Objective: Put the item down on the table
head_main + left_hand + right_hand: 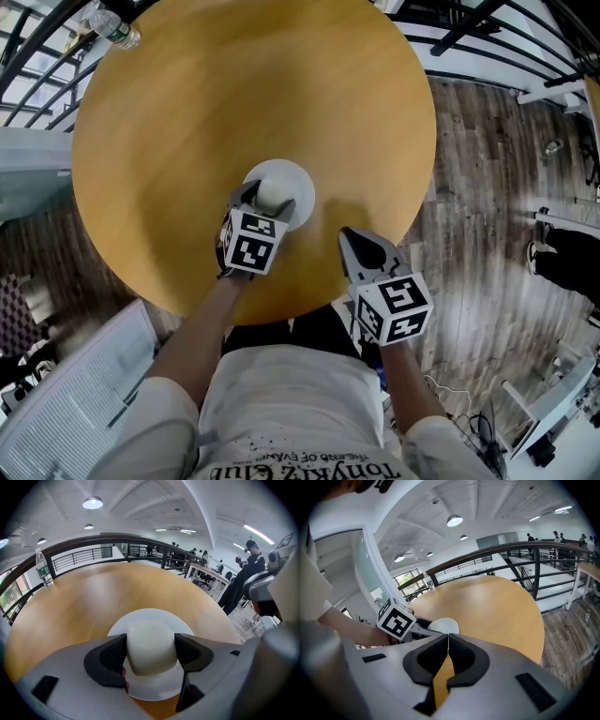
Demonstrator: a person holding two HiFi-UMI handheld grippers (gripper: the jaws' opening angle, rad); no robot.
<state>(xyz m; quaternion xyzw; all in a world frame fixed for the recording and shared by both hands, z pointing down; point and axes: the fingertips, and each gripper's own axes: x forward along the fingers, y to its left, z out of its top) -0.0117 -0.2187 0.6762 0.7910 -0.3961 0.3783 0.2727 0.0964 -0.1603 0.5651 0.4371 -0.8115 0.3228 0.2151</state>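
Nearest the person, the right gripper (448,641) hovers over the near edge of the round honey-coloured wooden table (234,94), jaws pressed together on nothing, apparently parked out of the way. Just beyond, the left gripper (267,199) clamps the pale cream, rounded cup-like item (152,644) by its sides, ready to set down, over an otherwise empty white round saucer (140,616); contact is unclear. A clear plastic water bottle (114,28) stands at the far rim.

The shirt (300,403) bears upside-down print reading roughly "TonyRiz Club".
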